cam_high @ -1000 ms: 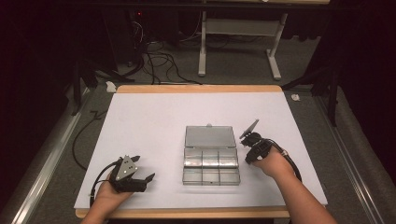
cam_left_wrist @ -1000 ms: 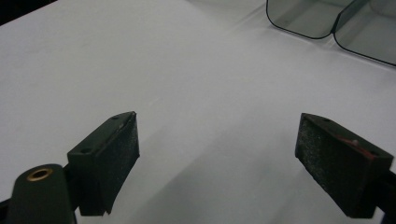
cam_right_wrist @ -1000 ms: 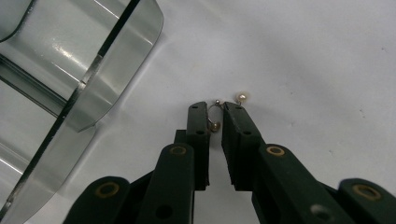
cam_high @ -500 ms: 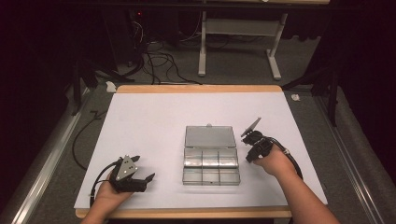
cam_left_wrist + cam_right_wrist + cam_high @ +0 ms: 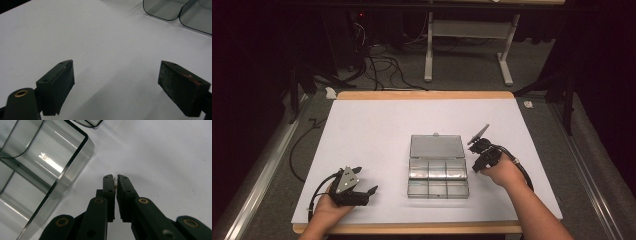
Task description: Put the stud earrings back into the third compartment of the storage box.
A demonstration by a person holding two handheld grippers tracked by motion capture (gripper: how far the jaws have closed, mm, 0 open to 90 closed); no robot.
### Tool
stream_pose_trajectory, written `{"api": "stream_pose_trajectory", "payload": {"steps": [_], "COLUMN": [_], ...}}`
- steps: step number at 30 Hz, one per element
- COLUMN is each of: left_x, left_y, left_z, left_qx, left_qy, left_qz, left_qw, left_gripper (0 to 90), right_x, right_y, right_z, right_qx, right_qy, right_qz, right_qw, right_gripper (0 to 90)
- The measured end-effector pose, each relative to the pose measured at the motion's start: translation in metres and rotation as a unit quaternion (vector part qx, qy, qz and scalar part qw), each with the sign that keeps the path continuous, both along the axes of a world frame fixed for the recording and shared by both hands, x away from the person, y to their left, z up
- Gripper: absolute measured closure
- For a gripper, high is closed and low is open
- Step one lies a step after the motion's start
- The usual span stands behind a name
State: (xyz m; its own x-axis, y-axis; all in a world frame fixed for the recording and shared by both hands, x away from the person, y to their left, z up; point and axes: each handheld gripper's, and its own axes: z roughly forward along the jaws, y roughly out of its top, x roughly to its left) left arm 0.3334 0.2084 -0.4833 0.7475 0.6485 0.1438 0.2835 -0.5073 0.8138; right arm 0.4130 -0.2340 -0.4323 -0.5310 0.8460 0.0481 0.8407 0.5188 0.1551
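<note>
The left hand (image 5: pixel 328 207) rests low on the near left corner of the table (image 5: pixel 377 125), and the left claw (image 5: pixel 120 87) it holds has its jaws wide apart with nothing between them. The right hand (image 5: pixel 498 172) is just beside the right edge of the clear plastic box (image 5: pixel 437 167); the right claw (image 5: pixel 115 178) has its jaws almost together, clamped on a very small pale object (image 5: pixel 115 185) which I cannot identify. The table is white with a wooden border, and the room around is dark, with cables (image 5: pixel 377 67) on the floor. The box lies in the middle of the table, its lid open flat, with six compartments.
</note>
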Motion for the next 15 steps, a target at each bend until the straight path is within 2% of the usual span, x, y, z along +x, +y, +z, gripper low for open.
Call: {"api": "stream_pose_trajectory", "payload": {"steps": [7, 8, 9, 15], "left_x": [-0.0002, -0.0001, -0.0003, -0.0002], "left_y": [0.0002, 0.0002, 0.0002, 0.0002], "left_z": [0.0000, 0.0000, 0.0000, -0.0001], "left_qx": [0.000, 0.000, 0.000, 0.000], "left_qy": [0.000, 0.000, -0.001, 0.000], "left_qz": [0.001, 0.002, 0.002, 0.002], "left_qw": [1.0000, 1.0000, 1.0000, 1.0000], "left_gripper": [14.2, 14.2, 14.2, 14.2], "right_x": [0.0031, 0.0032, 0.0052, 0.0041], "right_y": [0.0058, 0.0074, 0.0074, 0.0060], "right_z": [-0.0014, -0.0005, 0.0011, 0.0055], "right_qx": [0.000, -0.002, 0.000, 0.002], "right_qy": [-0.003, -0.002, -0.012, -0.022], "right_qz": [0.006, -0.002, 0.001, 0.004], "right_qw": [1.0000, 1.0000, 0.9999, 0.9998], "right_gripper": [86.1, 86.1, 86.2, 86.3]}}
